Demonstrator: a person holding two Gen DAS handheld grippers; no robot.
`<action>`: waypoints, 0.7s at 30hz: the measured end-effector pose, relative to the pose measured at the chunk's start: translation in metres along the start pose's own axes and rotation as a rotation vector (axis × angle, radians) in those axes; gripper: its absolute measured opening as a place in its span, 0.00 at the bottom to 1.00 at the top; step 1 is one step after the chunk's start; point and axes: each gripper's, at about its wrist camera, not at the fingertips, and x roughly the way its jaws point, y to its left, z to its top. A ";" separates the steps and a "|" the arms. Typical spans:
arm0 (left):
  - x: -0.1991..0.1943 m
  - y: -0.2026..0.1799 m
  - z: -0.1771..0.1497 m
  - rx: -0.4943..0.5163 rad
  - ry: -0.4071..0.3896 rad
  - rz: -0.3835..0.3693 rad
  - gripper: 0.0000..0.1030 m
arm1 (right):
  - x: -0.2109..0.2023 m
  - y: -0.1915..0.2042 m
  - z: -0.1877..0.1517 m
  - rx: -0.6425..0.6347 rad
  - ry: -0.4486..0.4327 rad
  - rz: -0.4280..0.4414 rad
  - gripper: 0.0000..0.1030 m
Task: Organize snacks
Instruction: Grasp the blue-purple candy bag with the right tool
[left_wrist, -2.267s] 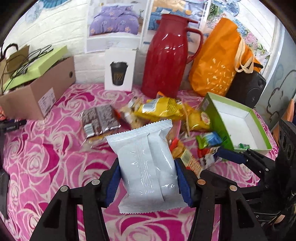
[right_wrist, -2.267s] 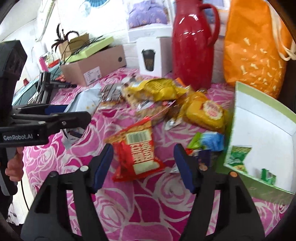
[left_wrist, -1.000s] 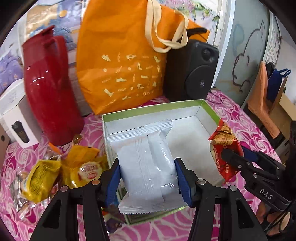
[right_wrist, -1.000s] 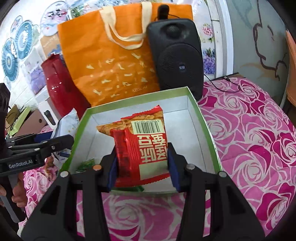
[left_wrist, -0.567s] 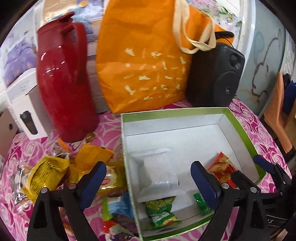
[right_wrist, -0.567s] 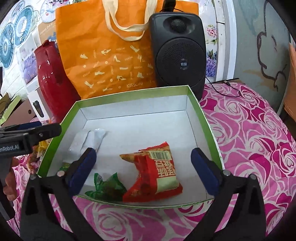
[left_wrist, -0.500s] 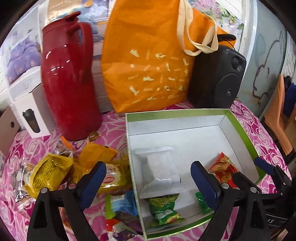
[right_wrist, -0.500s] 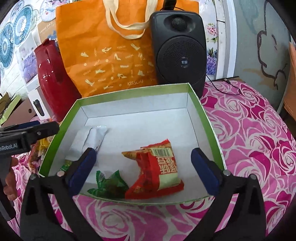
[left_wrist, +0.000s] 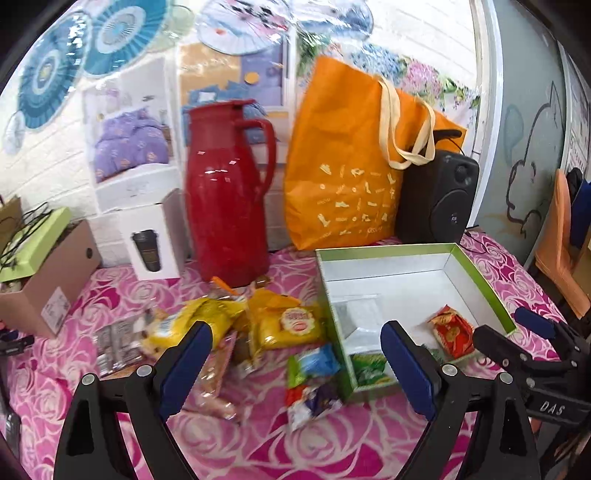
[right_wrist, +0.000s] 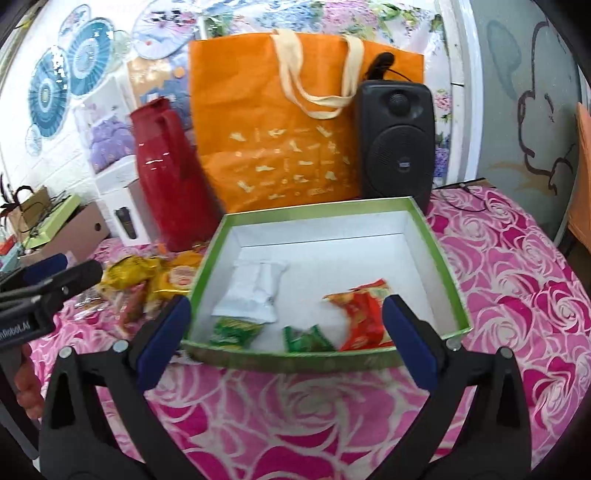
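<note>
Both packets are down: the white packet (right_wrist: 255, 293) and the red packet (right_wrist: 364, 314) now lie in the green box (right_wrist: 439, 266). The left gripper (left_wrist: 295, 363) and right gripper (right_wrist: 286, 339) have let go, gaping empty, and pulled back.

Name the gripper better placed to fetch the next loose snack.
Left. The open left gripper faces the loose snacks on the tablecloth; the right gripper, also empty, faces the green box.

Table covered in pink rose-print cloth (right_wrist: 517, 280), green-rimmed open box (right_wrist: 439, 258) on it, loose snack packets (left_wrist: 284, 325) beside the box, red jug (left_wrist: 225, 192), orange bag (left_wrist: 343, 177), black speaker (right_wrist: 395, 140), cardboard box (left_wrist: 55, 273) at back.
</note>
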 end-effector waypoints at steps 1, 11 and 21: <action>-0.008 0.009 -0.006 -0.010 -0.013 0.012 0.92 | -0.001 0.008 -0.003 0.005 0.009 0.026 0.99; -0.018 0.094 -0.068 -0.120 0.072 0.194 0.92 | 0.048 0.085 -0.066 -0.020 0.225 0.160 1.00; 0.000 0.140 -0.085 -0.174 0.124 0.180 0.92 | 0.113 0.115 -0.082 0.164 0.322 0.073 0.90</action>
